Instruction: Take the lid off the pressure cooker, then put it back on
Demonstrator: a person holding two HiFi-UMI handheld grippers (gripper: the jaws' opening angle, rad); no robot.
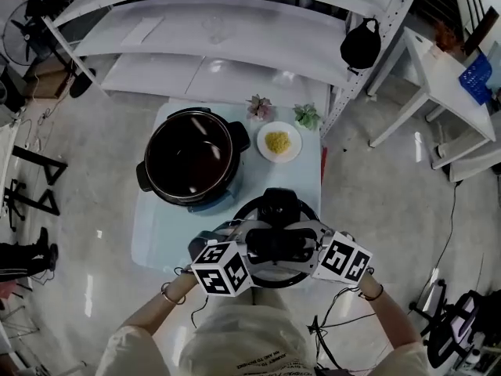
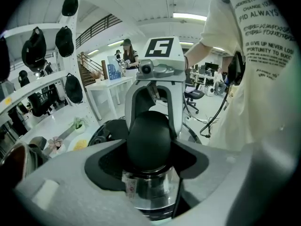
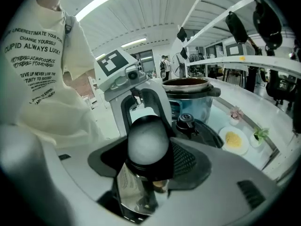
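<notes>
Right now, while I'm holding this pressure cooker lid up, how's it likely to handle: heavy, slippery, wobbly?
Probably heavy for its size: the lid shows polished metal under a bulky black handle. It looks rigid. The rounded handle ends could slip or pivot, so gripping both, left gripper and right gripper, seems wise.

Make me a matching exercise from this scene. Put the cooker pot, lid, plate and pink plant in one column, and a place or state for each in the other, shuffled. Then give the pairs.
Things
1. cooker pot
2. lid
3. plate
4. pink plant

Places and states
a. clamped by the left gripper and the right gripper
b. just left of the green plant
c. open, dark inside
d. carries yellow food

Pairs: 1-c, 2-a, 3-d, 4-b
</notes>
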